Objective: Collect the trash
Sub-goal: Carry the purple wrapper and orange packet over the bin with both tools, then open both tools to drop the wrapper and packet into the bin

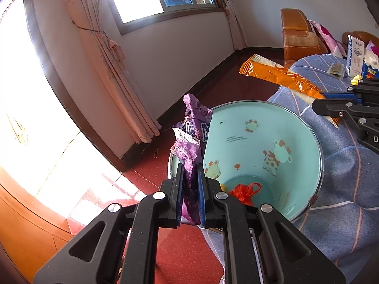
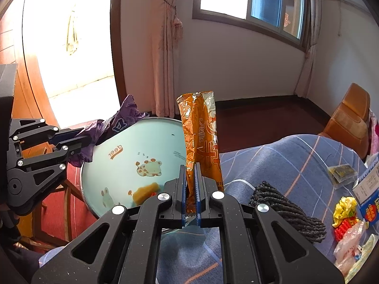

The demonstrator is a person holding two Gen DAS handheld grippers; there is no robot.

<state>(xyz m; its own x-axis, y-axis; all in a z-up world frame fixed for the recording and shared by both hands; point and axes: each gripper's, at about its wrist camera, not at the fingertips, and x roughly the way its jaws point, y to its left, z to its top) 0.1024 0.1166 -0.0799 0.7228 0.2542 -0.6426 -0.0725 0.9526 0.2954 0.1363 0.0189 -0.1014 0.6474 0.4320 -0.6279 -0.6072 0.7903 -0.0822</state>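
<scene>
Bin (image 1: 255, 142) sits right below both my grippers, pale green inside with cartoon deer, round metal rim, open mouth facing up. My left gripper (image 1: 190, 184) has its fingers clamped on a crumpled purple wrapper (image 1: 191, 127), soft crinkly film, hanging at the bin's left rim. My right gripper (image 2: 190, 184) pinches a long orange foil wrapper (image 2: 201, 132) by its near end, long axis pointing up and away, over the bin's right rim beside the blue checked bed (image 2: 296, 156). Purple looks closer to dropping in, I reckon. More litter lies far right on the bed.
</scene>
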